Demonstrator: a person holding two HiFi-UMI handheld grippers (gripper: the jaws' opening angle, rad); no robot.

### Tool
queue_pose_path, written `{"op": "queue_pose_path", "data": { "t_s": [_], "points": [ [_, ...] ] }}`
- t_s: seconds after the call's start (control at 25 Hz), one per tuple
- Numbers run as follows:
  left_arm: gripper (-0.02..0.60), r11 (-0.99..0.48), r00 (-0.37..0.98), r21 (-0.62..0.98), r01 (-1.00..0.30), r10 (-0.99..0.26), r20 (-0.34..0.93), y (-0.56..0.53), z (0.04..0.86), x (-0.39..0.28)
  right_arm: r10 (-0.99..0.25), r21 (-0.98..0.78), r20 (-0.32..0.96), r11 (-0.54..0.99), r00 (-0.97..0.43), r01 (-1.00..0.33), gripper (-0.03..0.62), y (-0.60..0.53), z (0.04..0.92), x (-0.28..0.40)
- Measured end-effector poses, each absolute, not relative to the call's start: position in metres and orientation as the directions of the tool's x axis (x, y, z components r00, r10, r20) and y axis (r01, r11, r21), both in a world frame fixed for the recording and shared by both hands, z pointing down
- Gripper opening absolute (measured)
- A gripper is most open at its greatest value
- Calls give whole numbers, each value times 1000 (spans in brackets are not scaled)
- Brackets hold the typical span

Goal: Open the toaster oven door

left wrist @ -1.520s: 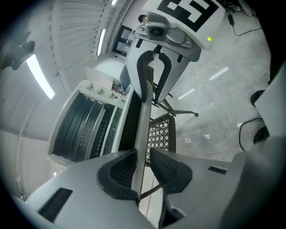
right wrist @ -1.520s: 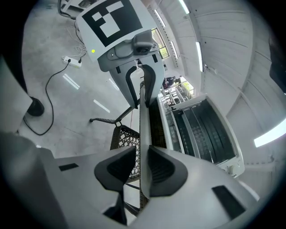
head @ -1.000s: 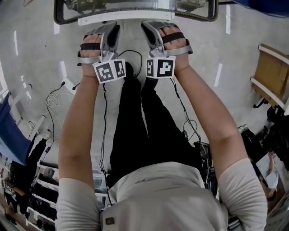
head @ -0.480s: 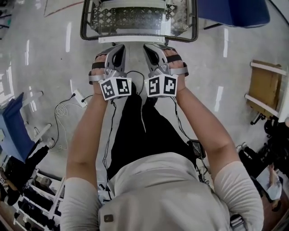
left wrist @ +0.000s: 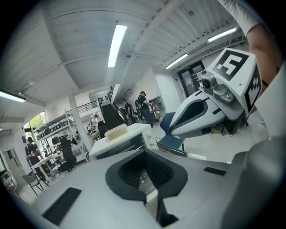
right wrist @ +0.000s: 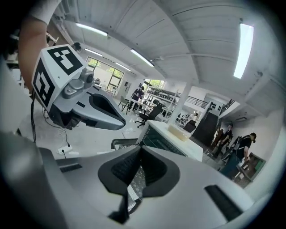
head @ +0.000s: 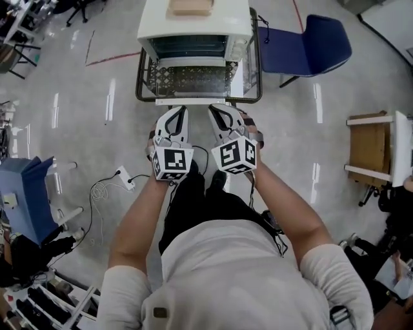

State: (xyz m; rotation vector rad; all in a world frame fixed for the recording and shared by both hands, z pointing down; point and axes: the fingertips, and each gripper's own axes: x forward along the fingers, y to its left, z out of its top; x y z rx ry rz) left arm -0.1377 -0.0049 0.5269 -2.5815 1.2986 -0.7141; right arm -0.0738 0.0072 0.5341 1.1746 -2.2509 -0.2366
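Note:
A white toaster oven [head: 193, 26] stands on a black-framed mesh cart [head: 193, 82] at the top of the head view, its dark glass door [head: 187, 47] facing me. A beige block [head: 190, 6] lies on its roof. My left gripper [head: 175, 111] and right gripper [head: 218, 108] hover side by side just short of the cart's front edge, both shut with nothing in them. In the left gripper view the oven [left wrist: 118, 144] shows beyond the closed jaws [left wrist: 145, 179]. The right gripper view has the oven [right wrist: 172, 138] ahead of its closed jaws [right wrist: 136, 174].
A blue chair [head: 310, 48] stands right of the cart. A wooden frame [head: 371, 145] is at the far right, a blue bin [head: 26, 193] at the left. A power strip with cables [head: 122, 177] lies on the floor. People stand far off in the room.
Both grippers have closed and drawn back from the cart's front edge. The head view has lifted, so the whole oven now shows.

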Motion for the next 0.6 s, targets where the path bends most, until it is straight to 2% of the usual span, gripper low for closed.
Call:
{"op": "queue_pose_path", "data": {
  "t_s": [0.32,0.6],
  "points": [
    [16,-598,539,-199,-776,-794,282,38,451,-131,-811,255,367,559,-456,-789,18,50,464,-52],
    [15,-596,561,-174,-784,-800,211,74,386,-133,-814,166,279,564,-510,-809,18,91,399,-52]
  ]
}}
